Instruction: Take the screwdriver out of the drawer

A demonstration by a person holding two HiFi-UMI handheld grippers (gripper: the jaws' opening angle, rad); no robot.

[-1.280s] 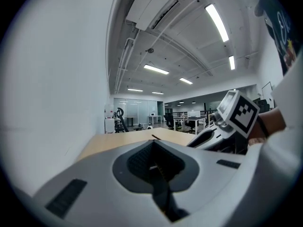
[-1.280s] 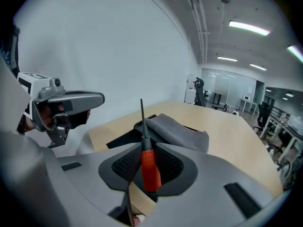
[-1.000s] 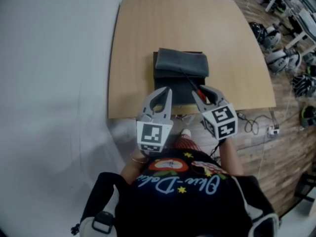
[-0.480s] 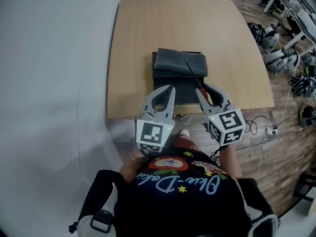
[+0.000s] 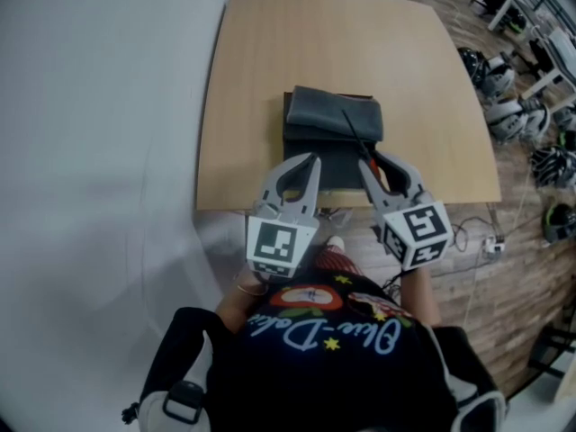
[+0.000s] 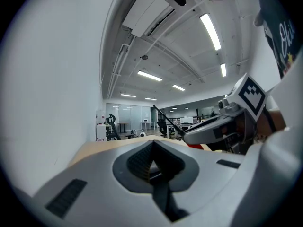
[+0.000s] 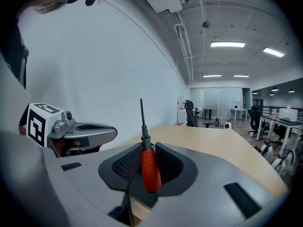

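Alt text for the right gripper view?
Right claw grips an orange-handled screwdriver, its dark shaft pointing up. Left claw sits at left; a wooden table and a white wall lie beyond.

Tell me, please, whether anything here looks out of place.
Nothing stands out: the right hand-held gripper holds the screwdriver by its red handle, shaft pointing up, and the drawer unit sits squarely on the table.

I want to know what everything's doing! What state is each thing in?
Red-handled screwdriver with black shaft: clamped by its handle.
Right hand-held gripper: shut on the screwdriver.
Left hand-held gripper: shut, empty.
Dark grey drawer box on the wooden table: cannot tell whether open.
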